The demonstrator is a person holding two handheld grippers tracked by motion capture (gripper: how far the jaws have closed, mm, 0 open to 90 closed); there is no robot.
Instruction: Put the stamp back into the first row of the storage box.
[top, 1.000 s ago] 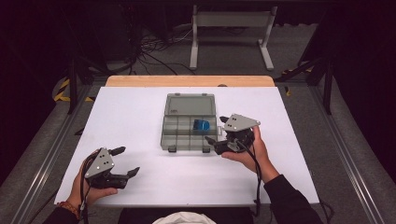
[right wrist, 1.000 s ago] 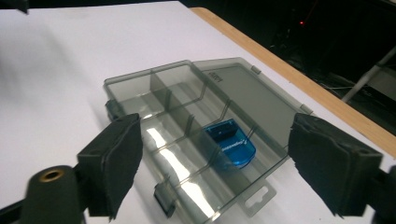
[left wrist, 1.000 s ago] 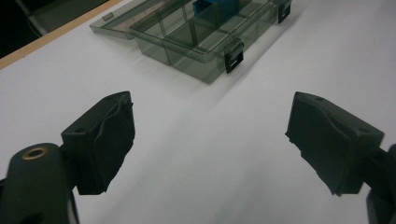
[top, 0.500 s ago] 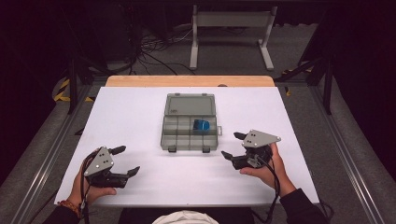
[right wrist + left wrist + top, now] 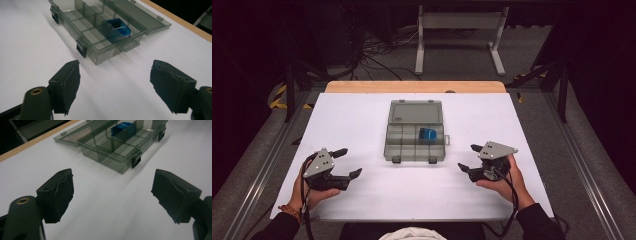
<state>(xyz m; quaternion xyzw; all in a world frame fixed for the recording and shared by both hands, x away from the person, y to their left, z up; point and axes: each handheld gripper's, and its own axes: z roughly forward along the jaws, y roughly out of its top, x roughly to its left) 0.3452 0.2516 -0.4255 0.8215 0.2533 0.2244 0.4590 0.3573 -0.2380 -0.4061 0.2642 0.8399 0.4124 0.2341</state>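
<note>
A smoky clear compartment box (image 5: 398, 146) lies open at the middle of the white table, its lid (image 5: 415, 113) folded flat toward the far side. A blue object (image 5: 428, 134) rests in a compartment in the box's right back part, also seen as the blue object (image 5: 122, 127) and the blue object (image 5: 117, 29). My left gripper (image 5: 348, 163) is open near the front left of the table, nothing between its jaws. My right gripper (image 5: 470, 158) is open at the front right, to the right of the box and apart from it, holding nothing.
The white table surface (image 5: 352, 115) ends in a wooden strip (image 5: 412, 86) at the far edge. Beyond it stand a metal frame (image 5: 457, 30) and cables on the floor. Black latches (image 5: 82, 50) sit on the box's front wall.
My right gripper has drawn back from the box's right side toward the front right of the table. The left gripper has stayed in place. The blue object rests in the box.
</note>
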